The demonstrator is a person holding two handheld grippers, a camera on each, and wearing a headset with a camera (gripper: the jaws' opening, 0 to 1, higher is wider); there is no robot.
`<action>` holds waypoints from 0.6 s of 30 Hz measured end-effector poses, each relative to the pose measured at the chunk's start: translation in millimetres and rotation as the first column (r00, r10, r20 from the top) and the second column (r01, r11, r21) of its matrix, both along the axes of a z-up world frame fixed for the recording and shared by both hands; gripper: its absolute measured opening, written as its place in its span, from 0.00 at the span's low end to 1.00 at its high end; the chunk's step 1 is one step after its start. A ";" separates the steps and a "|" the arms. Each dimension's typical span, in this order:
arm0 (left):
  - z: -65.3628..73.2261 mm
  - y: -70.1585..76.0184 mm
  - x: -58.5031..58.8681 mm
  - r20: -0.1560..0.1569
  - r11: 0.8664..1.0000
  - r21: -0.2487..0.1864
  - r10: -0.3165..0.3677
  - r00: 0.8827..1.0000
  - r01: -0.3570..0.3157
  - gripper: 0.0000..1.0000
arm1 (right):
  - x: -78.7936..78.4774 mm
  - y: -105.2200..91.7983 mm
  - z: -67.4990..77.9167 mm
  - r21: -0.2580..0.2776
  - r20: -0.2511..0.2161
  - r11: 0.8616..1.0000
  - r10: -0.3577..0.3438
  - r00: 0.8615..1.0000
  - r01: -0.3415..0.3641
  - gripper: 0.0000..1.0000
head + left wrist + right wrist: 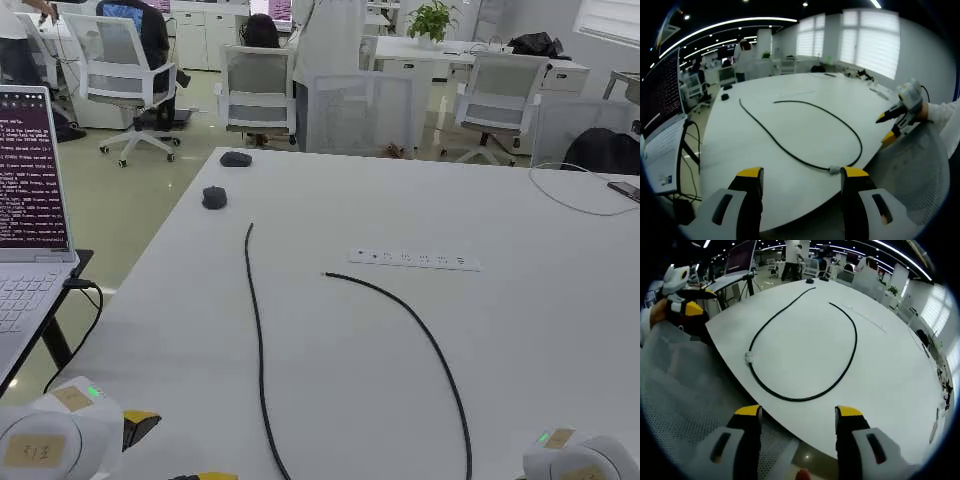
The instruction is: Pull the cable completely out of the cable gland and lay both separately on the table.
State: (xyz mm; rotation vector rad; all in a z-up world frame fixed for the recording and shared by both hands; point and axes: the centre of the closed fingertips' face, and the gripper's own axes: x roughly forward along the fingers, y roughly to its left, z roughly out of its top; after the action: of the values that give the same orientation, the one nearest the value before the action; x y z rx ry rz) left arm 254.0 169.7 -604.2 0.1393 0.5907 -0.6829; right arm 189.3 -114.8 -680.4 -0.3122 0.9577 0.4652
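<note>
Left tongs [800,172]: jaws wide apart, yellow-tipped, nothing between them, held short of the near edge of the white tabletop [790,135]. Right tongs [797,411]: likewise apart and empty, also back from that edge, with grey mesh [680,390] spread below and off toward the left tongs.

Just ahead of the left tongs, by the jaw tip on the side toward the right tongs: small pale cable gland [834,170], lying on the tabletop close to the edge. Seen from the right tongs, ahead and off toward the left tongs. Black cable [257,340] running out of both ends of the gland, so threaded through it. Two strands leading away from the tongs in one long open loop: one nearly straight on the left tongs' side, the other bowing out in front of the right tongs and curling back inward. Both free ends well beyond the gland, apart from each other.

Farther out, past the cable end on the right tongs' side: flat white power strip [413,260]. Beyond the strand on the left tongs' side: dark mouse [214,197], with a second dark item [236,158] behind it. Outward of the left tongs, off the tabletop's side edge: open laptop [30,200], screen lit with text. Far beyond all of this: office chairs [255,85] and a potted plant [433,18].
</note>
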 end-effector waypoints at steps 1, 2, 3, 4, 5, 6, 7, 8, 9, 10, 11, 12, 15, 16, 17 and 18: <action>0.0 0.0 0.0 0.000 1.000 0.000 0.000 1.000 0.000 0.62 | 0.1 -0.1 0.1 0.000 0.001 1.000 0.000 1.000 0.000 0.59; 0.0 0.0 0.0 -0.001 1.000 0.000 0.000 1.000 0.000 0.62 | 0.3 -0.1 0.2 -0.001 0.002 1.000 0.000 1.000 0.000 0.59; 0.1 -0.2 -0.2 0.000 1.000 0.001 0.000 1.000 0.000 0.62 | 0.3 0.0 0.0 0.000 0.002 1.000 0.001 1.000 -0.001 0.59; 0.2 -0.5 -0.3 0.001 1.000 0.001 0.000 1.000 0.000 0.62 | 0.2 0.2 -0.2 0.000 0.001 1.000 0.001 1.000 -0.001 0.59; 0.3 -0.7 -0.3 0.001 1.000 0.002 -0.001 1.000 0.001 0.62 | 0.0 0.0 -0.4 -0.002 0.000 1.000 0.003 1.000 -0.003 0.59; 0.3 -0.8 -0.3 0.001 1.000 0.003 -0.001 1.000 0.001 0.62 | 0.0 -0.1 -0.4 -0.003 0.000 1.000 0.004 1.000 -0.004 0.59; 0.4 -0.9 -0.3 0.002 1.000 0.003 -0.002 1.000 0.002 0.62 | 0.1 -0.2 -0.5 -0.004 -0.001 1.000 0.005 1.000 -0.005 0.59; 0.5 -1.0 -0.2 0.002 1.000 0.002 -0.002 1.000 0.002 0.62 | 0.2 -0.1 -0.5 -0.003 -0.001 1.000 0.005 1.000 -0.005 0.59; 0.6 -1.1 -0.2 0.002 1.000 0.002 -0.002 1.000 0.002 0.62 | 0.3 0.0 -0.6 -0.003 -0.001 1.000 0.006 1.000 -0.006 0.59; 0.7 -1.2 -0.2 0.002 1.000 0.002 -0.002 1.000 0.002 0.62 | 0.4 0.1 -0.6 -0.004 -0.002 1.000 0.007 1.000 -0.007 0.58; 0.7 -1.2 -0.2 0.002 1.000 0.002 -0.002 1.000 0.002 0.62 | 0.7 -0.1 -0.8 -0.006 -0.002 1.000 0.010 1.000 -0.010 0.58; 0.8 -1.3 -0.2 0.002 1.000 0.002 -0.001 1.000 0.001 0.62 | 0.8 -0.3 -1.0 -0.009 -0.002 1.000 0.011 1.000 -0.011 0.58; 0.5 -1.5 -0.3 0.002 1.000 0.005 -0.003 1.000 0.003 0.62 | 1.2 -2.1 -2.2 -0.020 -0.004 1.000 0.020 1.000 -0.020 0.58; 0.2 -1.3 -0.3 0.001 1.000 0.006 -0.003 1.000 0.003 0.62 | 1.3 -3.6 -3.2 -0.023 -0.006 1.000 0.019 1.000 -0.019 0.58; -0.1 -1.3 -0.5 0.000 1.000 0.007 -0.004 1.000 0.004 0.62 | 1.7 -6.9 -5.0 -0.036 -0.008 0.999 0.019 1.000 -0.019 0.58; -0.6 -1.4 -0.7 -0.001 1.000 0.011 -0.006 1.000 0.006 0.62 | 1.7 -9.9 -6.5 -0.047 -0.009 0.999 0.021 1.000 -0.022 0.58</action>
State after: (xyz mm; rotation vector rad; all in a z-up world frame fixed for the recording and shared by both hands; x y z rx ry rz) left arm 253.3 168.3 -604.7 0.1511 0.5955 -0.6854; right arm 191.0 -124.7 -686.9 -0.3639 0.9759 0.4643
